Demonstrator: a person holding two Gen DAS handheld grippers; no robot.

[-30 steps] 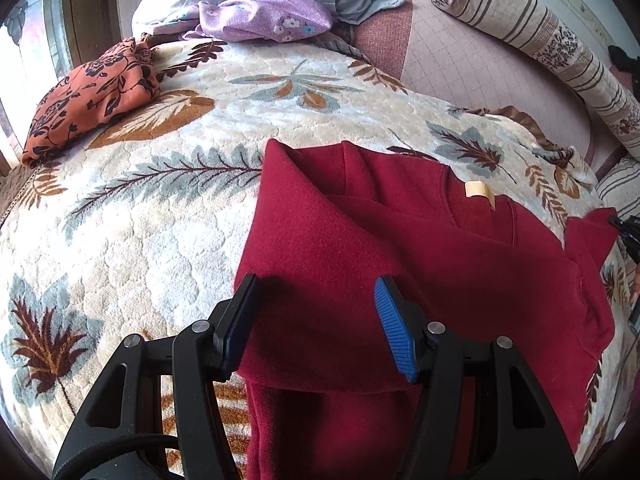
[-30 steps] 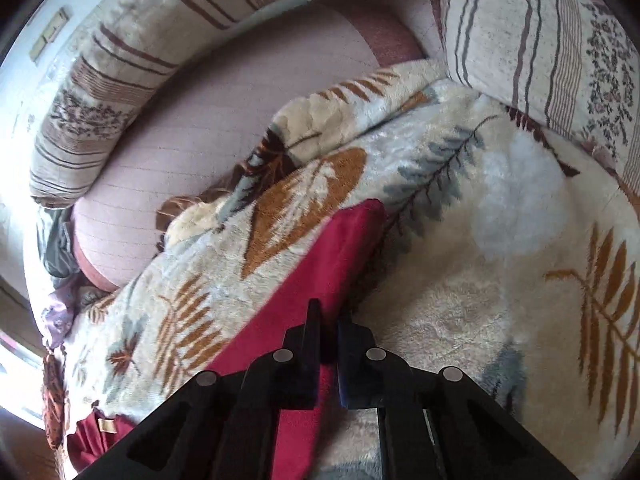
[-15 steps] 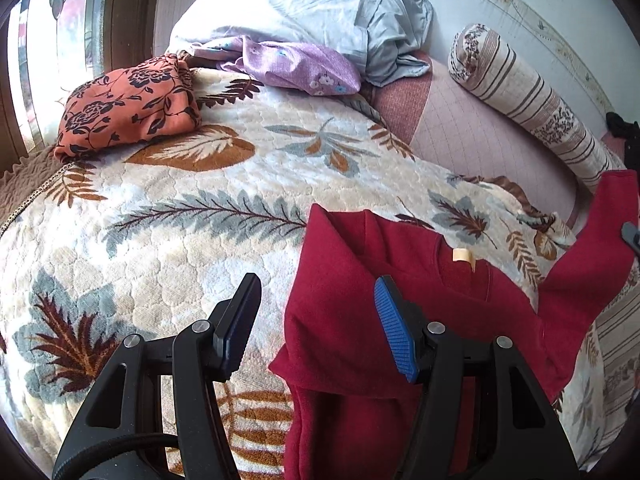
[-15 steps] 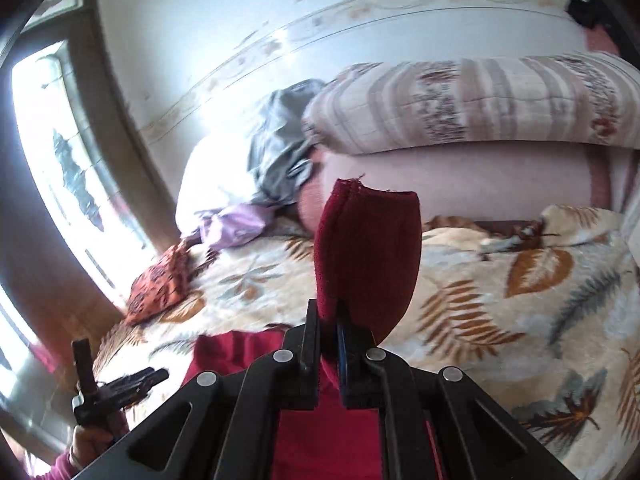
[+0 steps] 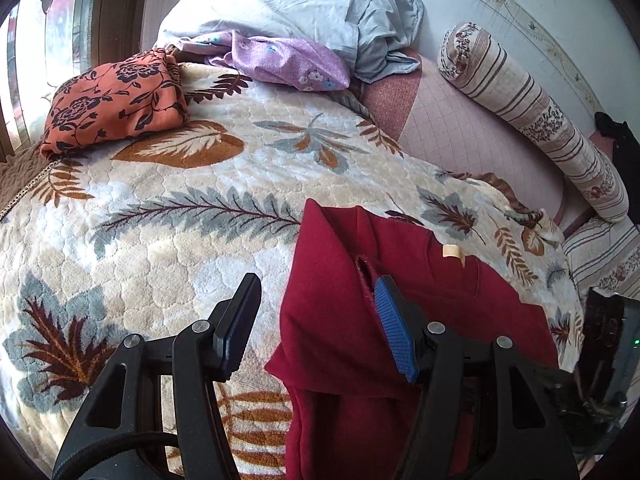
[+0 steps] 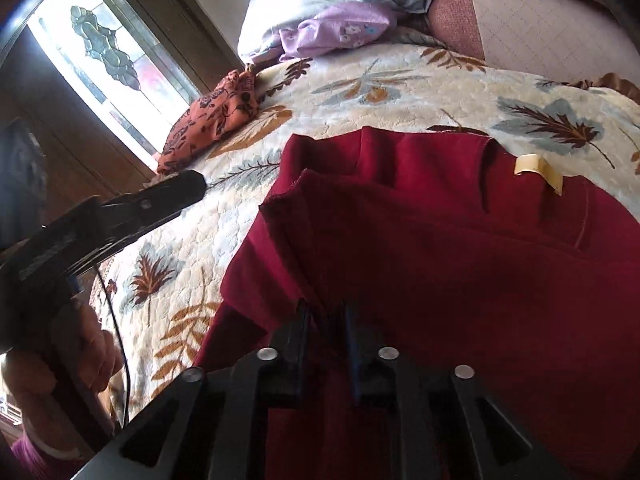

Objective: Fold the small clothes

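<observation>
A: Left wrist view first; what do you see?

B: The left gripper hangs over the bed with its fingers spread wide and nothing between the pads; the blue pad sits over the red garment, the dark one over the leaf-patterned blanket; the garment lies on the blanket's near right part, one sleeve folded across its body, a pale neck label facing up.

A: And farther back?

B: An orange floral cloth lies folded near the window; a purple floral cloth rests against a grey-white pillow; a striped bolster runs along the right.

A: Now the right wrist view?

B: The right gripper points down at the same red garment; its jaws are opening, a narrow gap, with a fold of the red sleeve lying between them; I cannot tell if the pads touch it; at the left, a hand holds the other gripper above the blanket.
</observation>
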